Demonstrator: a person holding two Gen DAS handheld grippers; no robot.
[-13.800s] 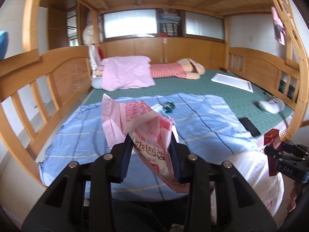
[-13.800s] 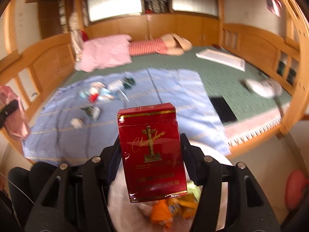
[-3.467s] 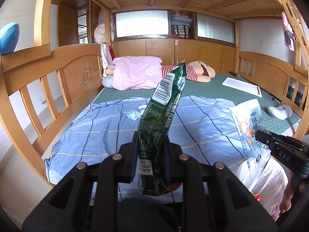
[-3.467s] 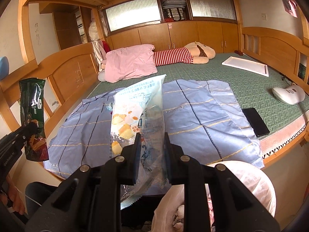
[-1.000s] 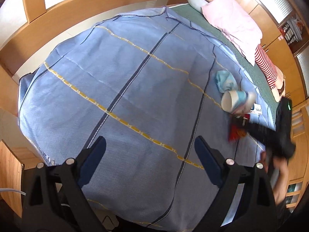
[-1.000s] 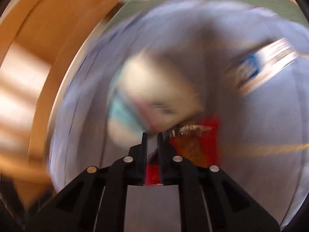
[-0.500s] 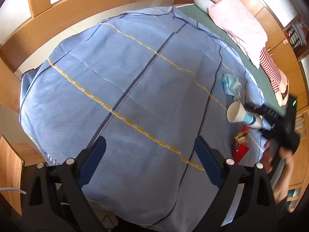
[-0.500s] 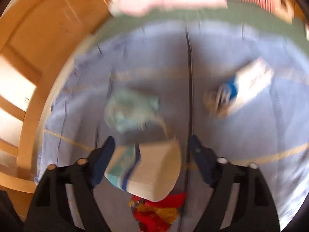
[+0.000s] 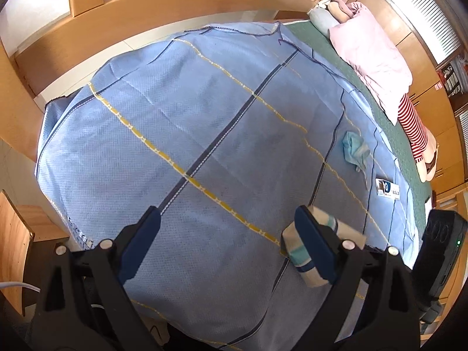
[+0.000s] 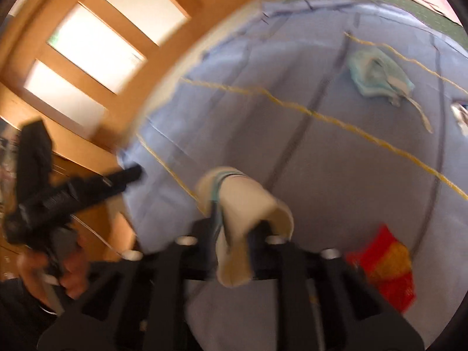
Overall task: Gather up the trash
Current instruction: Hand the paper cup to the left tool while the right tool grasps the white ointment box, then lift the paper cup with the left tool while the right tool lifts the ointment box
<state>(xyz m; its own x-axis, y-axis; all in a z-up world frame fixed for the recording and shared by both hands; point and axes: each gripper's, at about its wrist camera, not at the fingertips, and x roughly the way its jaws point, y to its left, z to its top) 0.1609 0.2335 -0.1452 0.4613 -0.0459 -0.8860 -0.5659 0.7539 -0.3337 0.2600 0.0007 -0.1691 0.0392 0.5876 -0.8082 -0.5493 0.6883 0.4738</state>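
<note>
A white paper cup [image 10: 248, 201] with a teal band is squashed between the fingers of my right gripper [image 10: 237, 228], whose jaws are closing on it; it hangs above the blue sheet [image 10: 336, 175]. A red and yellow wrapper [image 10: 386, 266] lies on the sheet just right of that gripper. Farther off lie a crumpled teal mask [image 10: 377, 76] and a small white and blue pack [image 9: 387, 188]. My left gripper [image 9: 226, 237] stands wide open and empty over the sheet's near part. The cup [image 9: 295, 248] shows partly behind its right finger.
A wooden bed rail [image 9: 146, 14] runs along the sheet's far-left side. A pink pillow [image 9: 371, 55] and a striped doll [image 9: 415, 128] lie on the green mat beyond. A hand [image 10: 64, 275] holds the left gripper at the bed's edge.
The right gripper has closed on the paper cup, lifted it and swung toward the left gripper, leaving the red wrapper on the sheet. The left gripper has stayed open and hardly moved.
</note>
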